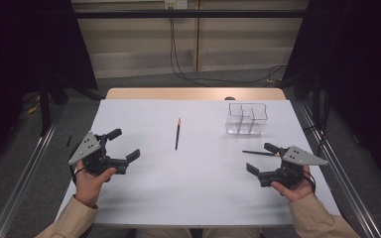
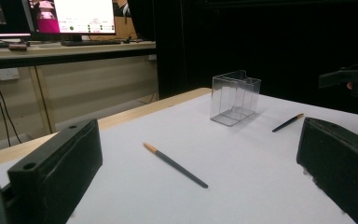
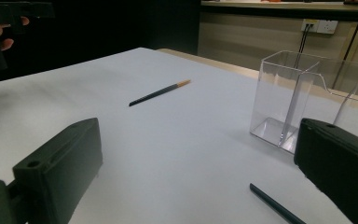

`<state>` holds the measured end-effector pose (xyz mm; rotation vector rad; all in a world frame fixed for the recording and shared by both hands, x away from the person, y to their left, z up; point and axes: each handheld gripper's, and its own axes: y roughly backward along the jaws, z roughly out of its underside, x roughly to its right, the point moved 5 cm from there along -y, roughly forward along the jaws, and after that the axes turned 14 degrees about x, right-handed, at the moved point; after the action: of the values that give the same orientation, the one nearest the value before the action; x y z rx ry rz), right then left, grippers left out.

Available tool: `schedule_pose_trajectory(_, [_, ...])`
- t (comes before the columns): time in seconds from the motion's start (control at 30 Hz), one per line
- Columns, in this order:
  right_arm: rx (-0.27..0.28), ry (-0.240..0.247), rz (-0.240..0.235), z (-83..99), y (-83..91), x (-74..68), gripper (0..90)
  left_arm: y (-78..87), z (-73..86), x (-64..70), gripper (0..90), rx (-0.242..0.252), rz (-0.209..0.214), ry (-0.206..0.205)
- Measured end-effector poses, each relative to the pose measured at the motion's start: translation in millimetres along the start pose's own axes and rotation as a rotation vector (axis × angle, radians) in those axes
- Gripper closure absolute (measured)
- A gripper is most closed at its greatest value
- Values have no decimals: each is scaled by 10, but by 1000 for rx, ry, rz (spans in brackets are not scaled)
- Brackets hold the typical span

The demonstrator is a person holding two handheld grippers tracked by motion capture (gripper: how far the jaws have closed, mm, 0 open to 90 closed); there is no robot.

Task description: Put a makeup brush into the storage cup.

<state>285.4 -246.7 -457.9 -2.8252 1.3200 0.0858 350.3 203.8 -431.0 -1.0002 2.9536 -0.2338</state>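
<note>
**Two pencils out, holder waiting, both grippers spread**

Staged for a pick-and-drop, by the look of it. At mid-frame of the high view, a dark pencil [image 1: 177, 134] lying flat on the white table [image 1: 144, 198], orange end toward the top of the frame, well apart from everything else and so reachable from either side. Right of centre and higher in the frame, a clear plastic holder [image 1: 247, 119] standing upright, split by inner walls into compartments, nothing inside. Below it, toward the lower right, a second pencil [image 1: 259, 153] lying nearly crosswise, its right end just beside the right gripper [image 1: 264, 161].

Left gripper [image 1: 124, 144] held low at the left of the frame, jaws wide apart and gripping nothing, aimed toward the middle pencil; in the left gripper view, that pencil [image 2: 175, 165] centred between the two black jaws, holder [image 2: 234, 97] farther off at upper centre. Right gripper likewise spread and holding nothing; in the right gripper view, tip of the near pencil [image 3: 275, 204] at the bottom edge between the jaws, holder [image 3: 303, 100] close at the right, far pencil [image 3: 160, 93] at upper centre.

Likely reasoning behind the layout: pencils flat and separated to leave jaw room on both sides of each shaft; holder set upright and open-topped to take them; each gripper pre-opened and pointed at its nearest pencil. Nothing grasped yet.
</note>
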Motion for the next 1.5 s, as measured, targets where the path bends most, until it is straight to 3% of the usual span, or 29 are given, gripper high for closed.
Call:
schedule_pose_trajectory(0.8, [1, 5, -13, -5, -5, -15, 4, -567, 84, 9, 0, -8, 11, 20])
schedule_pose_trajectory(1.07, [5, 6, -17, -7, -7, -22, 4, -702, 139, -27, 0, -15, -3, 26])
schedule_pose_trajectory(1.5, [7, 7, -20, -3, -13, -21, 4, -907, 229, -3, 0, -40, 9, 39])
